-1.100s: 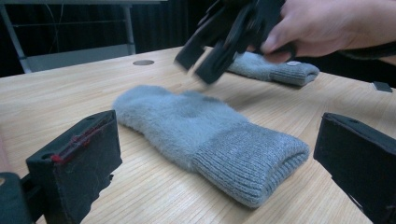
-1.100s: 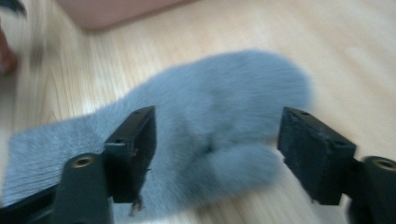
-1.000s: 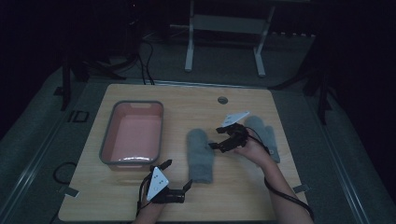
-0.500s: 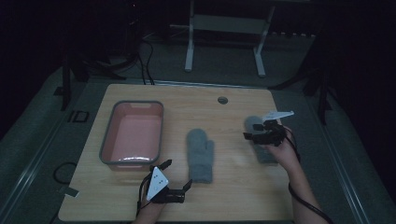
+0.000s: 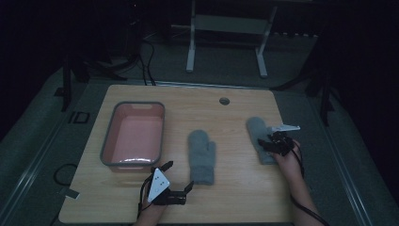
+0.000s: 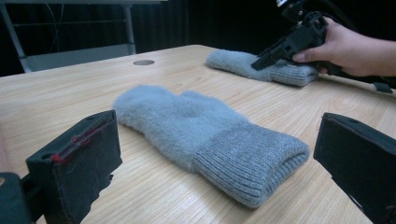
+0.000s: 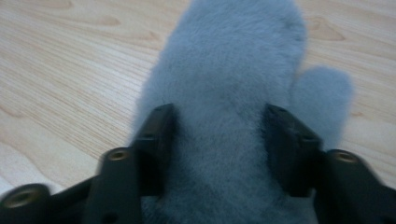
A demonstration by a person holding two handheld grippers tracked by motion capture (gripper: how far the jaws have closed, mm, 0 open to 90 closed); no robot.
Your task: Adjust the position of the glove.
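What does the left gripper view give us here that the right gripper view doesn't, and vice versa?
Left gripper view alone: the nearer mitten lying flat between that gripper's wide-open jaws, untouched, its ribbed cuff toward the camera; the right hand holding the right gripper down on the far mitten; the table's grommet hole.

Right gripper view alone: close-up of its jaws straddling the far mitten's body, thumb sticking out to one side.

Both: the far mitten and the wooden tabletop.
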